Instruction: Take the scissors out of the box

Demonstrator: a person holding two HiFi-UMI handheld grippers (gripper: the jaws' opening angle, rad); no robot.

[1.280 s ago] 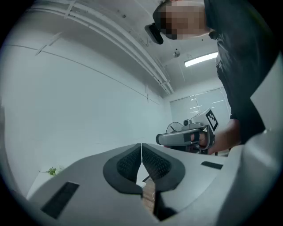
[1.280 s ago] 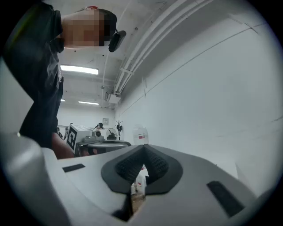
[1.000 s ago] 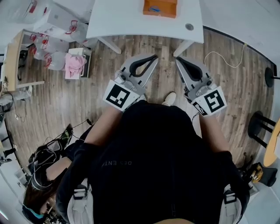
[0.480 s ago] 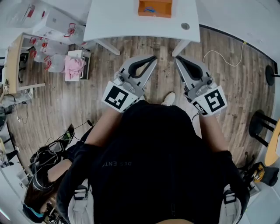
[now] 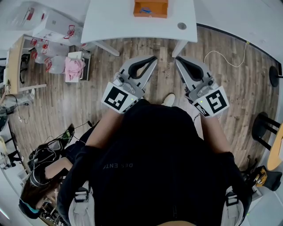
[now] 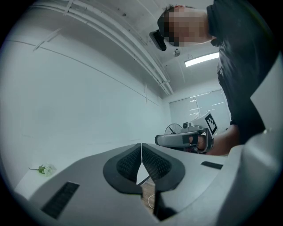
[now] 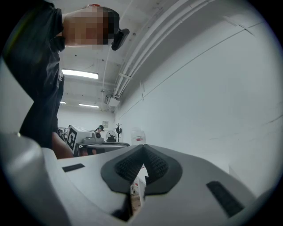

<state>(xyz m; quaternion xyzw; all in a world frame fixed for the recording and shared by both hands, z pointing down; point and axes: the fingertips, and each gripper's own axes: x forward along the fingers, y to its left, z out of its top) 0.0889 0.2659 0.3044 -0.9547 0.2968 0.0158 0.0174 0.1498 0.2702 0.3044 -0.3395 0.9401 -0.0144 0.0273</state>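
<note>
An orange box (image 5: 151,8) stands on the white table (image 5: 115,24) at the top of the head view. Something blue (image 5: 144,9) lies inside it; I cannot tell whether it is the scissors. Both grippers are held level over the wooden floor, short of the table. My left gripper (image 5: 154,57) (image 6: 141,148) is shut, its pads meeting with nothing between them. My right gripper (image 5: 177,59) (image 7: 143,152) has eased a hair within the last second, but its tips still touch and it is empty. Each gripper view shows mostly wall and ceiling, plus the other gripper.
The table's legs (image 5: 182,47) stand just ahead of the grippers. White boxes (image 5: 57,20) and a pink cloth (image 5: 75,66) clutter the left. A cable (image 5: 225,57) lies on the floor to the right, with a black stool (image 5: 263,128) beyond it. Another person (image 5: 40,176) crouches at the lower left.
The table and orange box have slid left and slightly up in the head view. Both grippers stay side by side in front of me, shifted a little towards the table.
</note>
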